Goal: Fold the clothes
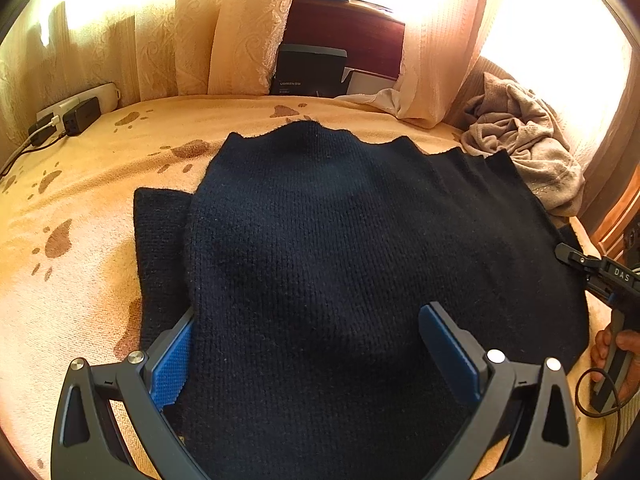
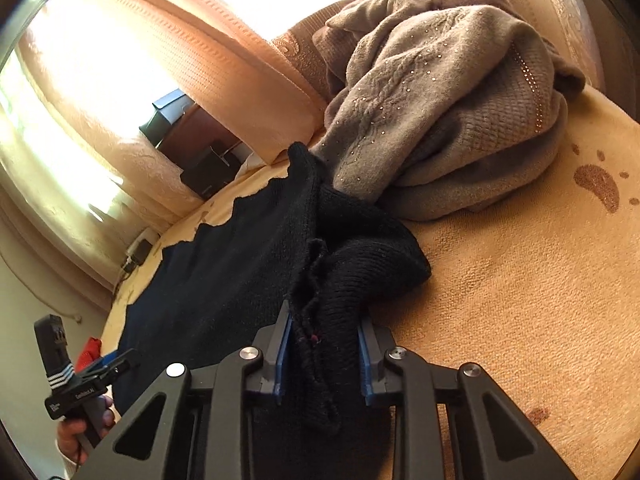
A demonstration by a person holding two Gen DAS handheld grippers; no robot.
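We have the black knit sweater [image 1: 340,240] spread mid-bed, one side flap folded under. Left gripper [image 1: 308,344] jaws apart over it; right gripper [image 2: 322,356] clamps a bunched sleeve. Taupe sweater [image 2: 440,112] lies crumpled at the bed's far edge.

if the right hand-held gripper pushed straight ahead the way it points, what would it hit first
The right hand-held gripper is shut on a bunched part of the black sweater, so more of that knit lies directly ahead. Past it, likely the crumpled taupe garment; depth is unclear.
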